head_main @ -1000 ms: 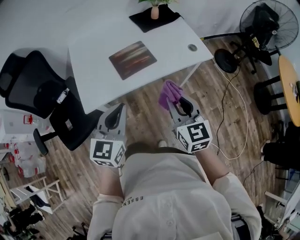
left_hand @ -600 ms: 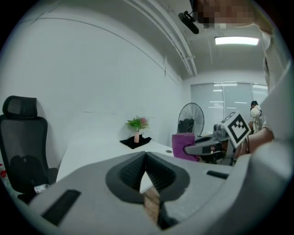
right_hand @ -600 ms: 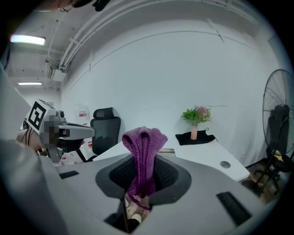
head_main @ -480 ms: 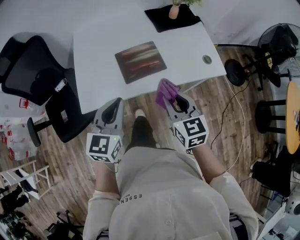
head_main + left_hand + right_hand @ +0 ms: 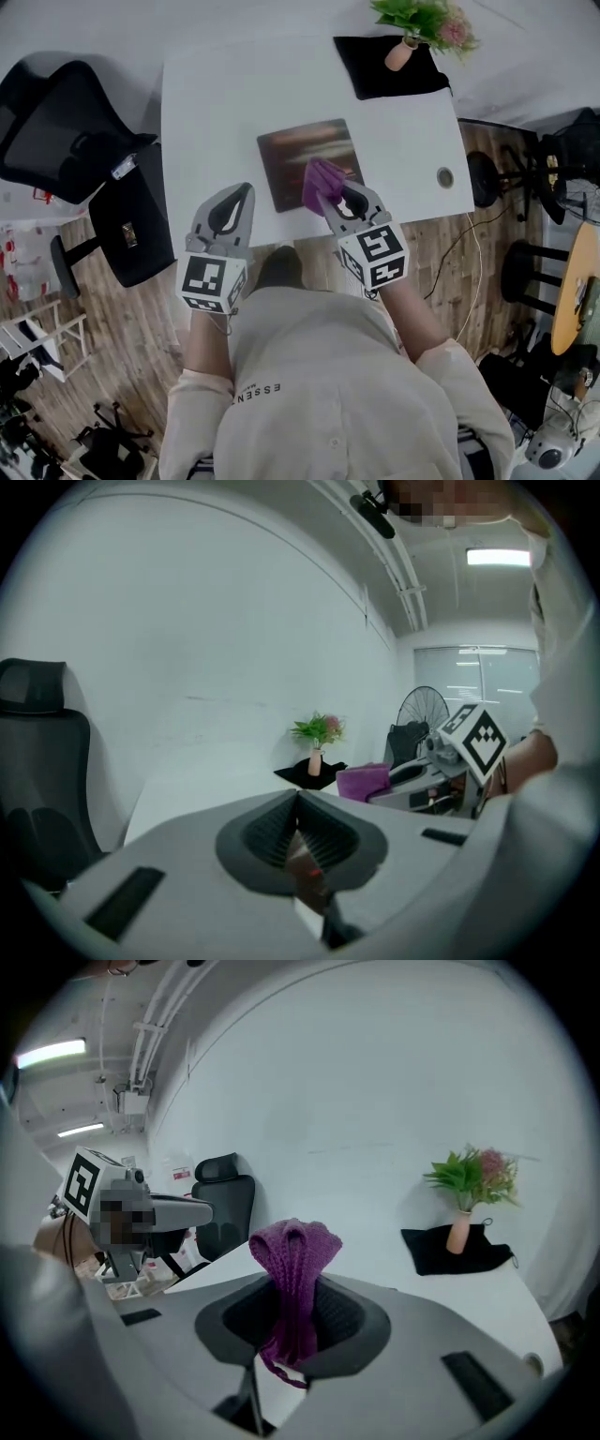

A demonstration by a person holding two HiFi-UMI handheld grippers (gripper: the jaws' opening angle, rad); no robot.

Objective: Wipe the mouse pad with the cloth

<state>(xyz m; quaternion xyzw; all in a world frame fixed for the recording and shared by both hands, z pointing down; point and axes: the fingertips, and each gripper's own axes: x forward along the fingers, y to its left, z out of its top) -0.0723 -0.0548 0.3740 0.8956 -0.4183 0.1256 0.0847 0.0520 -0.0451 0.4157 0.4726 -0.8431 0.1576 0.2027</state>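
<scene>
Purple knitted cloth [image 5: 292, 1269] was pinched upright in our right gripper [image 5: 337, 199], and it hung over the near edge of the dark rectangular mouse pad [image 5: 291, 150] on the white counter [image 5: 216, 103]. Our left gripper [image 5: 300, 841] was pressed together on nothing, over the counter's near edge, left of the pad.

The cloth [image 5: 292, 1269] is purple, in a ribbed knit. The mouse pad [image 5: 295, 150] is dark, streaked crosswise with brown and dull red. The bench [image 5: 216, 103] is plain white. The left tongs [image 5: 242, 190] and right tongs [image 5: 343, 195] are grey, each bearing a black-and-white square-marker cube. At the bench's far right corner a black mat [image 5: 370, 75] carries a peach vase [image 5: 401, 54] of green leaves and pink blooms.
</scene>
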